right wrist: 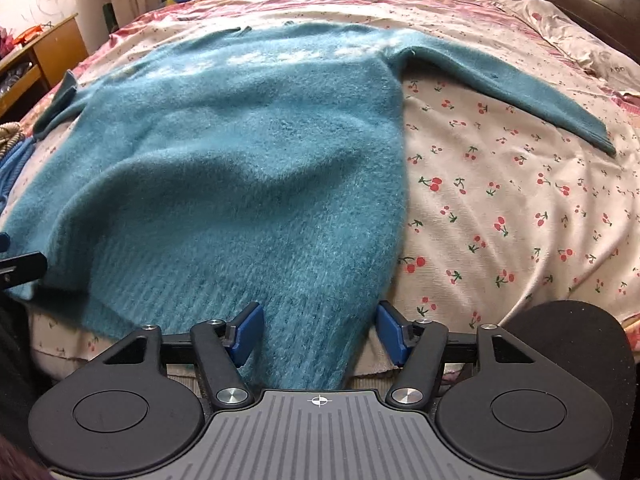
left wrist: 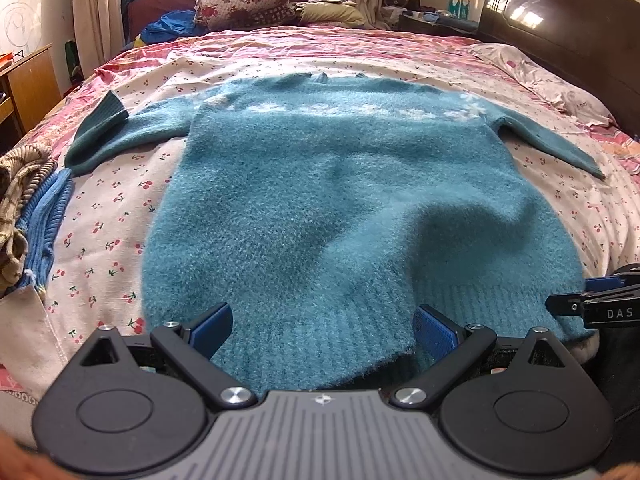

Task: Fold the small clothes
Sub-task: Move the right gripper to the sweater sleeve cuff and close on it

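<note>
Only legible marking: white letters "DAS" on the right gripper body (right edge of the left-wrist frame).

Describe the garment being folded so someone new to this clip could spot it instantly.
On the cherry-print bedsheet, centred before both cameras, lies the teal sweater, sleeves spread sideways. Unlike the ribbed blue knit piled at the left edge, it is fuzzy, with white patterning across the chest.

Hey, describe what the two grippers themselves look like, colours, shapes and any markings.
Both match: the left gripper and right gripper have black angular link arms with silver screws, round black discs on either side, blue ribbed pads on the fingers, and a grey ribbed centre plate bearing a small white crosshair mark. No cables or sleeves are visible.
</note>
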